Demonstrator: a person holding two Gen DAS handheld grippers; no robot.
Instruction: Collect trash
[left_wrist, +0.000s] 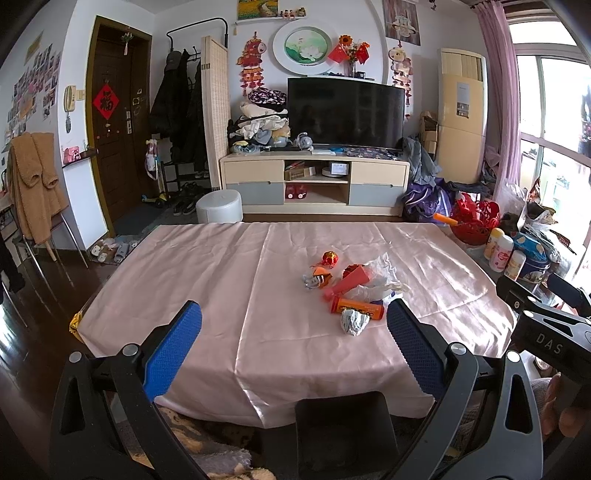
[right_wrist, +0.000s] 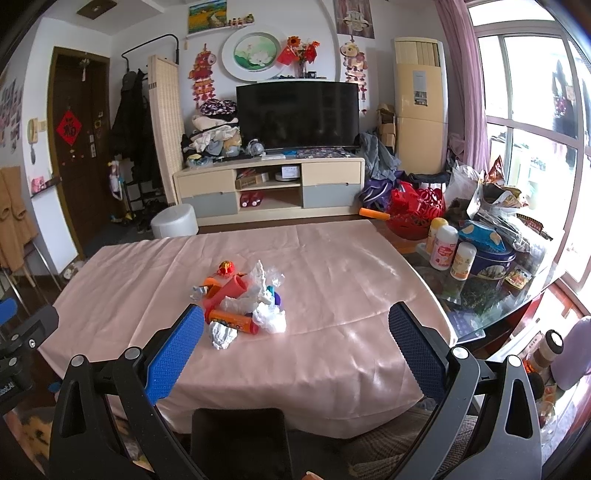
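We have not started: all the trash sits untouched on the table.

Nearest us, our left gripper (left_wrist: 293, 343) and right gripper (right_wrist: 295, 347) hang over the near edge of the table (left_wrist: 207, 295), jaws wide apart and holding nothing. Beyond them the trash pile (right_wrist: 242, 306) lies mid-table: crumpled paper (right_wrist: 221, 334), an orange tube (right_wrist: 232, 320), plastic wrap. Farther right, a red basket (right_wrist: 413, 214) holds something we cannot make out; we see no bin.
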